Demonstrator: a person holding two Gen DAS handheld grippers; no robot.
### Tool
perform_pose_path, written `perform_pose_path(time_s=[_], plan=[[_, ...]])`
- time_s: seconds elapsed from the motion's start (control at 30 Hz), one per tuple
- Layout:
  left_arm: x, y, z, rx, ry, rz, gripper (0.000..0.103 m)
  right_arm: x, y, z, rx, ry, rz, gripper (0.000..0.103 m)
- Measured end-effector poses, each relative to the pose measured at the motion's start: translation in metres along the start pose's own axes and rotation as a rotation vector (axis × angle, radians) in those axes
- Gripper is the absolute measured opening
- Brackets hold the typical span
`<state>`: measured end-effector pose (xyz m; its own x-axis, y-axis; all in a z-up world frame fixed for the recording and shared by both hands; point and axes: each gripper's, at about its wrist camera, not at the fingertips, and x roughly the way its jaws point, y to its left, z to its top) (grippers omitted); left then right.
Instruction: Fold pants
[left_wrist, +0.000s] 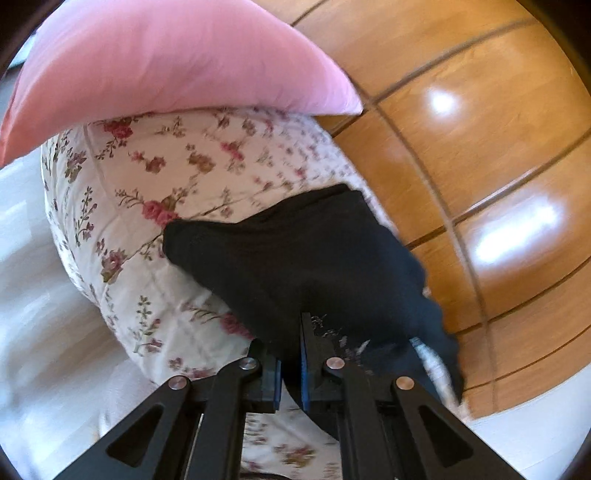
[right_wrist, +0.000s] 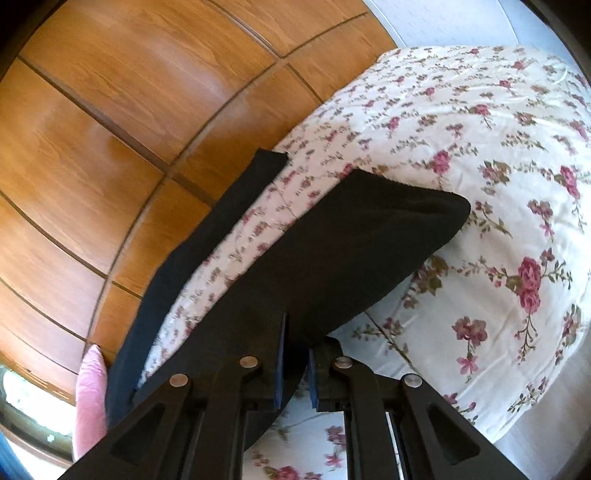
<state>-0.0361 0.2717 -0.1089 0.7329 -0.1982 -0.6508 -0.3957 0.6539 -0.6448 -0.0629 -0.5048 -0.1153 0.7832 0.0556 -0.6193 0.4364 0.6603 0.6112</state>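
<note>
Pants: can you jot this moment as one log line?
left tongs: shut on pants | right tongs: shut on pants | pants: lifted over floral bedspread

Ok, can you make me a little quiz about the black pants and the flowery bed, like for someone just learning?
1. True or false: both tongs are shut on the black pants.
2. What colour is the pillow at the head of the bed?
A) blue B) pink C) green
3. Fill in: the pants lie on a floral ______, beside the wooden wardrobe.

Key:
1. True. The left tongs and the right tongs each pinch black cloth.
2. B
3. bedspread
</note>
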Motion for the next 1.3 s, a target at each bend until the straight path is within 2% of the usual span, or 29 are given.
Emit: perform_pose_path(time_s=[0.1, 0.13, 0.2, 0.27, 0.33, 0.43, 0.5, 0.57, 0.63, 0.77, 0.93, 1.03, 1.1, 1.23, 1.3], plan=[[0.005, -0.003, -0.004, 0.071, 0.002, 0.076, 0.018, 0.009, -0.008, -0.005, 0.013, 0.030, -0.033, 0.011], [0.004, -0.003, -0.005, 0.081, -0.006, 0.099, 0.024, 0.010, -0.012, -0.005, 0.032, 0.035, -0.026, 0.013], [-0.002, 0.001, -0.003, 0.048, -0.020, 0.105, 0.025, 0.006, -0.020, -0.002, 0.073, 0.026, -0.014, 0.016], [-0.010, 0.007, 0.000, -0.007, -0.046, 0.118, 0.028, -0.005, -0.023, 0.004, 0.073, -0.024, -0.062, 0.022], [-0.025, 0.012, 0.002, -0.063, -0.099, 0.133, 0.028, -0.021, -0.024, 0.010, 0.055, -0.104, -0.144, 0.031], [-0.053, 0.012, 0.005, -0.074, -0.236, 0.212, 0.028, -0.045, -0.021, 0.024, 0.028, -0.228, -0.244, 0.040], [-0.065, 0.007, 0.008, -0.056, -0.301, 0.232, 0.028, -0.052, -0.014, 0.037, 0.001, -0.278, -0.261, 0.044], [-0.067, -0.002, 0.015, -0.024, -0.340, 0.219, 0.030, -0.043, -0.003, 0.052, -0.037, -0.269, -0.229, 0.057], [-0.054, -0.019, 0.028, 0.025, -0.315, 0.183, 0.030, -0.020, 0.011, 0.068, -0.062, -0.205, -0.177, 0.061], [0.006, -0.066, 0.049, 0.155, -0.174, 0.087, 0.033, 0.053, 0.049, 0.091, -0.126, -0.028, -0.083, 0.061], [0.094, -0.132, 0.079, 0.387, -0.040, 0.058, 0.033, 0.131, 0.087, 0.101, -0.142, 0.118, -0.016, 0.061], [0.144, -0.155, 0.103, 0.413, 0.026, 0.080, 0.033, 0.169, 0.097, 0.111, -0.119, 0.161, -0.015, 0.061], [0.173, -0.167, 0.118, 0.436, 0.076, 0.094, 0.033, 0.191, 0.098, 0.123, -0.086, 0.150, -0.021, 0.061], [0.207, -0.182, 0.138, 0.501, 0.078, 0.174, 0.034, 0.221, 0.088, 0.142, 0.047, 0.140, -0.031, 0.061], [0.215, -0.185, 0.145, 0.538, 0.068, 0.190, 0.038, 0.228, 0.084, 0.148, 0.089, 0.122, -0.031, 0.061]])
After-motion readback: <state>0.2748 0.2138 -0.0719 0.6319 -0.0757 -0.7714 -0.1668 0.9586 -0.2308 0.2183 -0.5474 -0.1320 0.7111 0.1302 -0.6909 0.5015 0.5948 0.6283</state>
